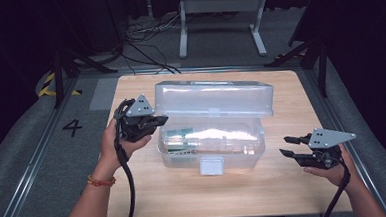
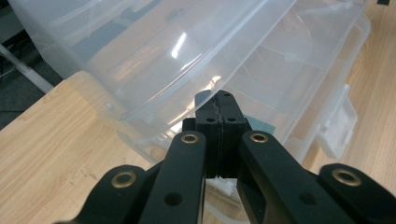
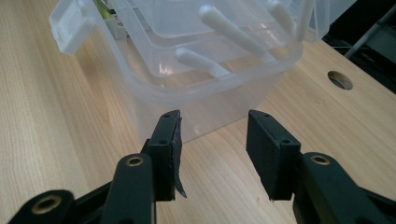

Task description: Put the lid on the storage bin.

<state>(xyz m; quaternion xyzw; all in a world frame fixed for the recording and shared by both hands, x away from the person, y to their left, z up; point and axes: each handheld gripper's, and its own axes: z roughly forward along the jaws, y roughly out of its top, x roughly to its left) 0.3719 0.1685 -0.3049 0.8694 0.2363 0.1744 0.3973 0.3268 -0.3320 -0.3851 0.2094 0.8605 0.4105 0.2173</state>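
The work in hand looks like handling the clear plastic box [image 1: 210, 145] on the wooden table [image 1: 295, 193], with its lid [image 1: 213, 98] already swung up and back. The left gripper [image 1: 157, 121] has its jaws pressed flat together with nothing between them, their tips right at the box's near wall just under the raised lid. The right gripper [image 1: 289, 147] stands off from the box's end, its jaws partly open and empty, with the box wall just ahead of the pads [image 3: 271, 149].

Next, the right gripper probably needs to reach over the rim toward the contents. Inside lies a clear inner tray [image 3: 187, 56], white stick-like pieces [image 3: 203, 63] and a green-printed pack [image 1: 175, 138]; what they are is hard to tell through the plastic.
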